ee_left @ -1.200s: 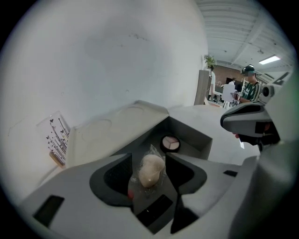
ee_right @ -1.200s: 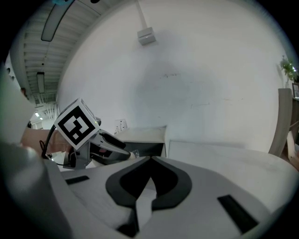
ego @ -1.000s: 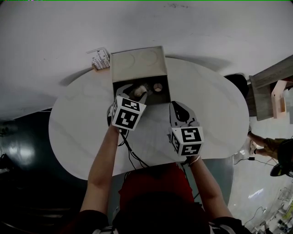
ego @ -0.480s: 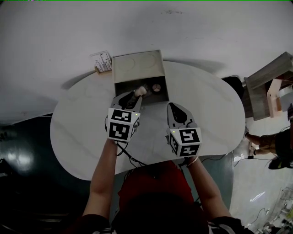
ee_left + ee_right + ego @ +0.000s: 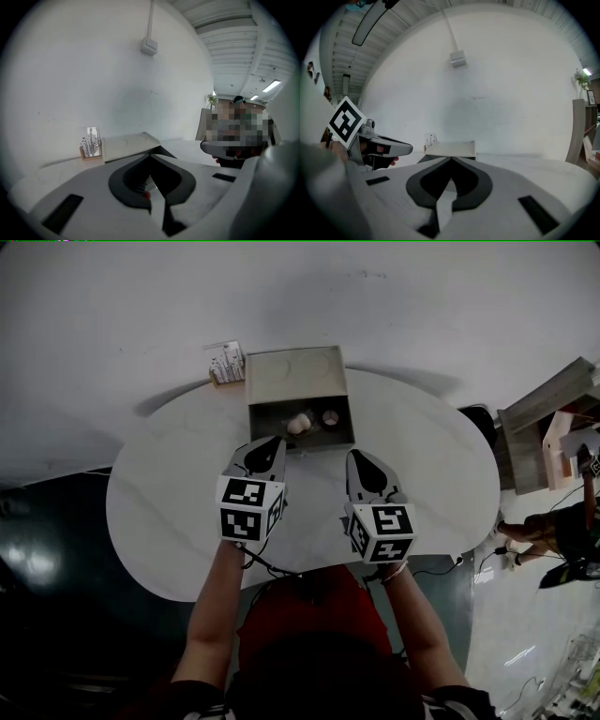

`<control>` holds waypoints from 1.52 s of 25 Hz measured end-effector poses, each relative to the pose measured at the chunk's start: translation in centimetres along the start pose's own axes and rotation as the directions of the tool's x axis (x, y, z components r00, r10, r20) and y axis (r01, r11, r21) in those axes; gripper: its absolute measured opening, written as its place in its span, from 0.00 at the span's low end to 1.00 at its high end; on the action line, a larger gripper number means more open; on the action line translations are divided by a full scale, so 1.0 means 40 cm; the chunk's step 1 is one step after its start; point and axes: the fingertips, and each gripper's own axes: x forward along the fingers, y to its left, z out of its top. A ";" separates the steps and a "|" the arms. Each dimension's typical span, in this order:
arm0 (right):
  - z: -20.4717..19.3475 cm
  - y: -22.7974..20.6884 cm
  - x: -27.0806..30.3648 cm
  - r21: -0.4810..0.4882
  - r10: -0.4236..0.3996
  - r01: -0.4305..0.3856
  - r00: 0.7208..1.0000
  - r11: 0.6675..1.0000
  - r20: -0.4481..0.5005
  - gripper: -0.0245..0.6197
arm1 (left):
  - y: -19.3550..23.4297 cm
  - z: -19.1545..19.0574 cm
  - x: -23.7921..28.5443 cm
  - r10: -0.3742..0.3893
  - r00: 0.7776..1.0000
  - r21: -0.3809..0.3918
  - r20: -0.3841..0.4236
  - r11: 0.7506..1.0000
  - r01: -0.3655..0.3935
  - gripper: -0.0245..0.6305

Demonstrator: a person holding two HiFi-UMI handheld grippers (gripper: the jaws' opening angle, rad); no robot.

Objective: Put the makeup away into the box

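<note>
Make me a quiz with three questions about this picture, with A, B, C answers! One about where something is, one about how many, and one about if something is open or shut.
1. Where on the table is the box?
A. at the far edge, beyond the left hand-held gripper and the right hand-held gripper
B. at the near edge, by the person
C. on the floor

2. How many things show inside the box?
A. none
B. two
C. five

3. How are the left hand-held gripper's jaws?
A. wide apart
B. shut on a brush
C. shut, with nothing in them

Answers:
1 A: the box sits by the table's far edge, ahead of both gripper tips.
2 B: a pale round thing and a darker round thing lie inside.
3 C: in the left gripper view the jaws meet with nothing between them.
</note>
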 end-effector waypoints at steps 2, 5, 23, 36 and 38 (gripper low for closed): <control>0.008 0.014 -0.009 -0.004 -0.001 0.001 1.000 1.000 0.012 0.06 | 0.003 0.002 -0.023 0.003 1.000 -0.013 0.022 1.000 -0.002 0.07; 0.018 0.034 -0.023 -0.007 -0.003 0.004 1.000 1.000 0.028 0.06 | 0.010 0.002 -0.056 0.008 0.999 -0.035 0.051 0.999 -0.006 0.07; 0.029 0.162 -0.114 -0.034 0.017 -0.014 0.997 0.999 0.082 0.06 | 0.021 0.003 -0.248 0.041 0.977 -0.047 0.210 0.998 -0.032 0.07; 0.000 0.191 -0.143 -0.018 0.003 -0.002 0.996 1.000 0.093 0.06 | 0.031 -0.025 -0.316 0.057 0.962 -0.048 0.267 0.998 -0.045 0.07; 0.000 0.199 -0.147 -0.025 0.007 -0.005 0.995 1.000 0.098 0.06 | 0.032 -0.031 -0.323 0.057 0.961 -0.052 0.270 0.998 -0.045 0.07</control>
